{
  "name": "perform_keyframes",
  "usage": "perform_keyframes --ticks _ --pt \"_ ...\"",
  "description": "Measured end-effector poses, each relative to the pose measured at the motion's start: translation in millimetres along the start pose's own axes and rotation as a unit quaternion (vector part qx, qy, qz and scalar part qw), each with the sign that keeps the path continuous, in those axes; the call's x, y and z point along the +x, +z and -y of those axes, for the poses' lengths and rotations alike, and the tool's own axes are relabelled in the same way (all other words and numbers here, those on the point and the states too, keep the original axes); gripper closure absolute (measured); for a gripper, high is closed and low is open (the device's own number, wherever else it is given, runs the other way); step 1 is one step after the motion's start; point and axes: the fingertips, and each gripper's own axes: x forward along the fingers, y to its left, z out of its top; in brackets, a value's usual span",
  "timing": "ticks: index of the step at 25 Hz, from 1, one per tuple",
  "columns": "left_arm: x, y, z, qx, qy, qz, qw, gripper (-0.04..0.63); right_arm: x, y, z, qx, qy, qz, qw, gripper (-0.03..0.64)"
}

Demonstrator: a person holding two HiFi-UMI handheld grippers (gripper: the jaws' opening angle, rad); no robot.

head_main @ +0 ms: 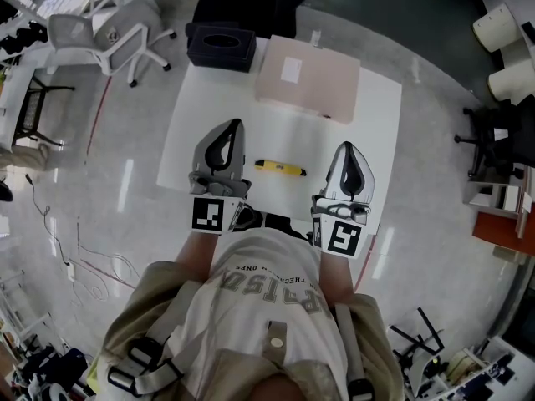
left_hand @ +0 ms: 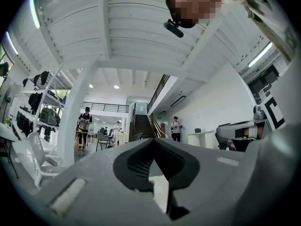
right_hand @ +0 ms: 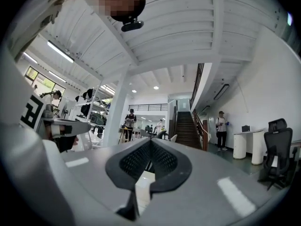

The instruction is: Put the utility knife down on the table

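Observation:
A yellow and black utility knife [head_main: 279, 169] lies flat on the white table [head_main: 251, 107], between my two grippers and touching neither. My left gripper [head_main: 230, 127] hovers at the knife's left, shut with nothing between its jaws. My right gripper [head_main: 349, 149] hovers at the knife's right, also shut and empty. In the left gripper view the left gripper [left_hand: 153, 142] has its jaws meeting at the tip and points out level over the room. The right gripper view shows the right gripper [right_hand: 150, 142] the same way. The knife appears in neither gripper view.
A pinkish cardboard box [head_main: 308, 80] sits at the table's far side, with a dark tissue box [head_main: 221, 47] at the far left corner. A black office chair [head_main: 255, 2] stands behind the table and white chairs [head_main: 104, 32] to the left. People stand far off in the hall.

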Motion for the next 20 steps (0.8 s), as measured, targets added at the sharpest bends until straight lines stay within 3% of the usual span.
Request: perform_keyframes --ticks 20 --pt "-0.8 -17.5 -9.9 0.012 0.009 -0.031 0.9994 0.58 3.2 2.9 5.6 -0.002 0.011 0.0 1.0 0.618"
